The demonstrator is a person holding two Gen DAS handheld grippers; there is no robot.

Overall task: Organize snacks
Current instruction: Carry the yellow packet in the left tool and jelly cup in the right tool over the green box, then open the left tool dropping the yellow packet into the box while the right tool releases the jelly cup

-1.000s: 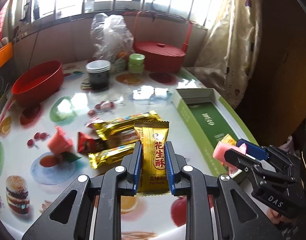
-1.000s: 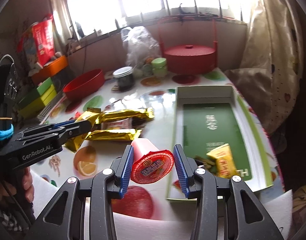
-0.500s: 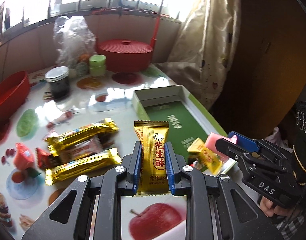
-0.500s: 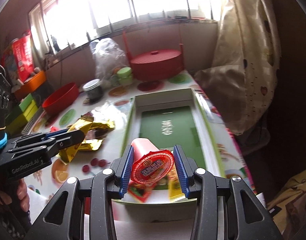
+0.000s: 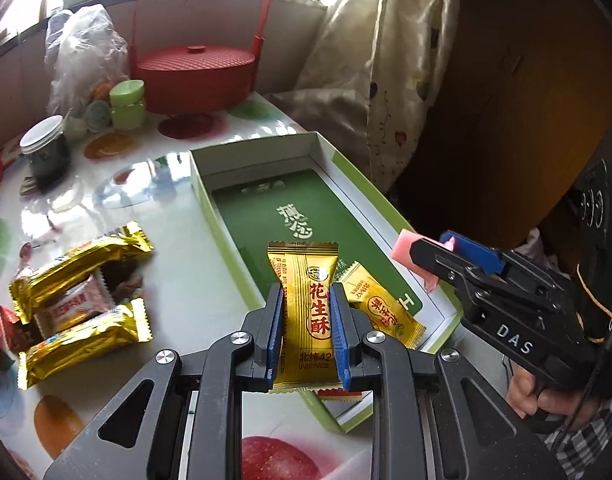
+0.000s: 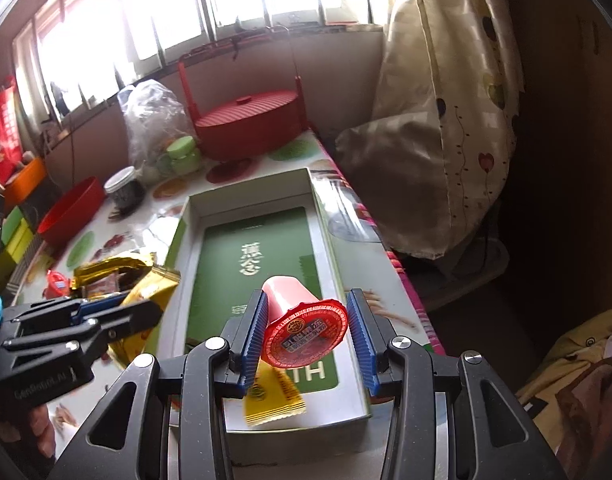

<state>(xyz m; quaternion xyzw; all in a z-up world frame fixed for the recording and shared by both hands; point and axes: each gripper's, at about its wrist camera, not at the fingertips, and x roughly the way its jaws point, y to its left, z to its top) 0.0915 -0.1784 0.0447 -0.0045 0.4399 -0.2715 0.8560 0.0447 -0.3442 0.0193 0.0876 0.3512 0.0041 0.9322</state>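
Observation:
My left gripper (image 5: 307,320) is shut on a gold peanut-candy packet (image 5: 306,276), held upright over the near end of the green-floored box (image 5: 258,216). A pink jelly cup with a red lid (image 6: 290,292) is gripped in my shut right gripper (image 6: 307,312), above the same box (image 6: 258,240). A yellow packet (image 5: 381,312) lies in the box's near corner and shows under the cup (image 6: 274,396). Each gripper shows in the other's view: the right gripper (image 5: 445,248) at the box's right rim, the left gripper (image 6: 138,304) at its left rim.
Gold bars (image 5: 78,256) and a white-pink packet (image 5: 74,308) lie in a pile left of the box. Behind stand a red lidded basket (image 5: 194,72), a dark jar (image 5: 46,152), green cups (image 5: 126,100) and a plastic bag (image 5: 82,48). A curtain (image 5: 365,60) hangs past the table's right edge.
Both grippers have moved right, from beside the snack pile to above the green box, each keeping its grip. The view has tilted further down.

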